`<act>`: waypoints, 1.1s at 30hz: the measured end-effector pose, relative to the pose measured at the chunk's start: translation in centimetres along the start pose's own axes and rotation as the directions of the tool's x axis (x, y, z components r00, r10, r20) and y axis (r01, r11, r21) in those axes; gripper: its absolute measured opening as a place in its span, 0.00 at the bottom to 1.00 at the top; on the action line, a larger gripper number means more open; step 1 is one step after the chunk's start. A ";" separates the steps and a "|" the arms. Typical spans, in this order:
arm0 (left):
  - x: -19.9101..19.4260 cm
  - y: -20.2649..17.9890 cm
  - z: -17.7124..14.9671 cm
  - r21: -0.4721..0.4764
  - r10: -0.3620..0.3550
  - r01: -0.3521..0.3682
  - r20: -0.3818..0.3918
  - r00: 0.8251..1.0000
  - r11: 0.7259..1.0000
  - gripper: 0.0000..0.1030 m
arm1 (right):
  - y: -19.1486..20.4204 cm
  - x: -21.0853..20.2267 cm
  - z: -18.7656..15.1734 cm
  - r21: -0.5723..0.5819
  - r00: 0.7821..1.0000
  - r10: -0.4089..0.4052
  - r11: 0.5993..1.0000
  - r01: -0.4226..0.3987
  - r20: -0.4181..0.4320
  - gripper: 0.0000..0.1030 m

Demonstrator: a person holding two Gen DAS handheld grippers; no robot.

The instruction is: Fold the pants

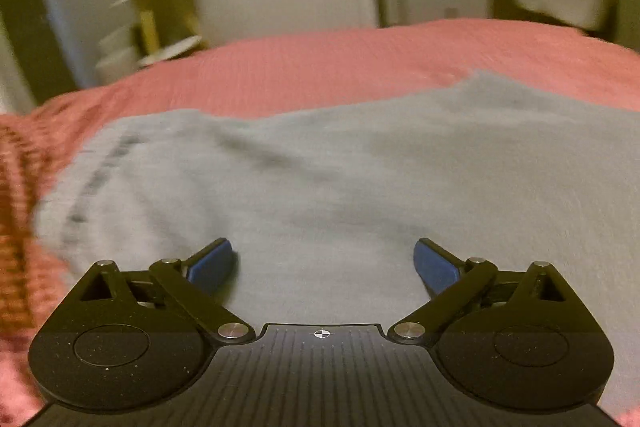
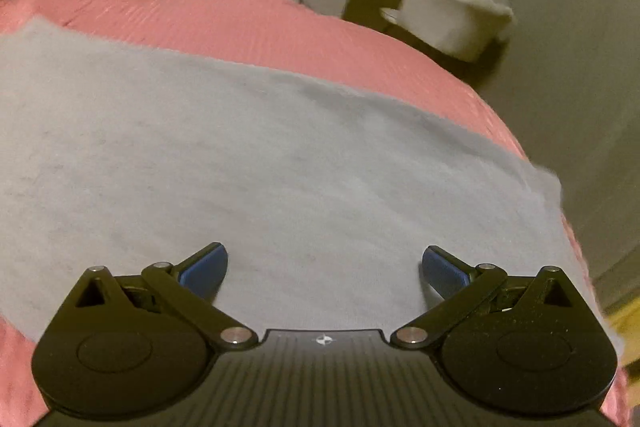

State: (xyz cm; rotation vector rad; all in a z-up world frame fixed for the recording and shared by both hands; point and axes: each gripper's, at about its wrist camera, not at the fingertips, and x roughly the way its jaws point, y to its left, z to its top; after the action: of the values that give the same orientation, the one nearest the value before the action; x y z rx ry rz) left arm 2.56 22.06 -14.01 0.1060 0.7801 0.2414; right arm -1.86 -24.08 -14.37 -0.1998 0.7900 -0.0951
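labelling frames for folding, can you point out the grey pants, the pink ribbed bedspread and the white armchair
grey fabric pants (image 2: 260,155): right wrist view, flat middle of the cloth
pink ribbed bedspread (image 1: 320,75): left wrist view, bare stretch beyond the pants
white padded armchair (image 2: 456,19): right wrist view, its side

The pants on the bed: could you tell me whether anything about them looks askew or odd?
Mostly flat, but the grey pants overhang the right edge of the pink bedspread, and a diagonal wrinkle runs across them in the left wrist view.
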 end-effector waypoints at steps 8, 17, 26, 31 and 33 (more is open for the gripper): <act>-4.3 -0.1 2.3 0.041 0.179 -0.180 0.024 0.984 0.983 0.96 | -17.0 -1.2 -3.6 0.396 0.872 -0.418 0.778 0.488 -0.254 1.00; -10.4 -12.2 5.4 -0.100 -0.294 0.304 0.102 0.950 0.948 0.97 | -23.3 -5.7 -13.3 0.972 0.993 -0.073 0.220 -0.077 0.095 1.00; -7.2 -19.1 2.2 0.059 -0.224 0.228 -0.063 0.972 0.972 0.97 | -24.2 -6.2 -13.3 0.949 0.987 -0.042 0.283 -0.139 0.157 1.00; -5.2 -19.5 2.0 0.032 -0.244 0.251 -0.140 0.959 0.967 0.97 | -25.3 -5.0 -13.8 0.961 0.985 0.007 0.218 -0.171 0.173 0.77; -4.7 -19.5 1.8 0.016 -0.257 0.262 -0.146 0.955 0.965 0.97 | -25.5 -5.1 -13.7 0.959 0.980 0.014 0.202 -0.198 0.200 0.58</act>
State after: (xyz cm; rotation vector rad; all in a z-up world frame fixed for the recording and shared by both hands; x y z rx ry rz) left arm 4.07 1.99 -13.11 0.0183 0.9317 -0.0149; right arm -15.53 -50.08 -14.79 1.1237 0.4430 -0.4433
